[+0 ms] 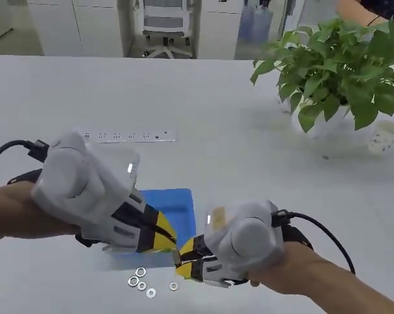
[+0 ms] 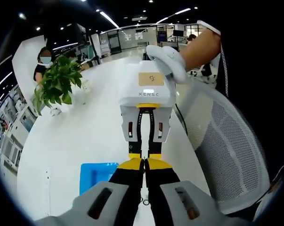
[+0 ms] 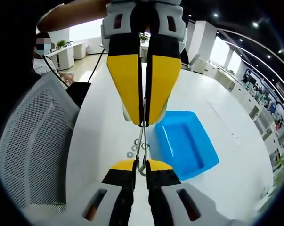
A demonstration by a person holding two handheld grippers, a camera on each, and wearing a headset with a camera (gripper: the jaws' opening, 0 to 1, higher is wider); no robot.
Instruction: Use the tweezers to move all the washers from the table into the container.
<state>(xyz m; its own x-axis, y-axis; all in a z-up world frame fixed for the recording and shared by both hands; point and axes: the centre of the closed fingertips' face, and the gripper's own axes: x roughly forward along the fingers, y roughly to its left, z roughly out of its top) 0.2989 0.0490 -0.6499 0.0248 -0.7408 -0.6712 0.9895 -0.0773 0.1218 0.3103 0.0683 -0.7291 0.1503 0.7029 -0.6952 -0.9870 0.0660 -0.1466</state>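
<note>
My left gripper (image 1: 174, 242) and right gripper (image 1: 182, 253) meet tip to tip over the table's near edge. Thin metal tweezers (image 3: 141, 143) run between them. The right gripper (image 3: 141, 165) is shut on one end, and the left gripper (image 3: 142, 123) is shut on the other. In the left gripper view, my left gripper (image 2: 144, 165) faces the right gripper (image 2: 144, 154) head on. Several washers (image 1: 142, 280) lie loose on the white table just below the jaws, and they also appear as washers (image 3: 134, 149) in the right gripper view. The blue container (image 1: 174, 204) sits right behind the grippers, and its tray (image 3: 184, 143) holds nothing.
A potted plant (image 1: 340, 65) and a small cup (image 1: 385, 137) stand at the far right. A white power strip (image 1: 128, 136) lies further back on the table. A mesh office chair (image 3: 33, 141) is at the table's near side. A person (image 2: 44, 61) stands by the plant.
</note>
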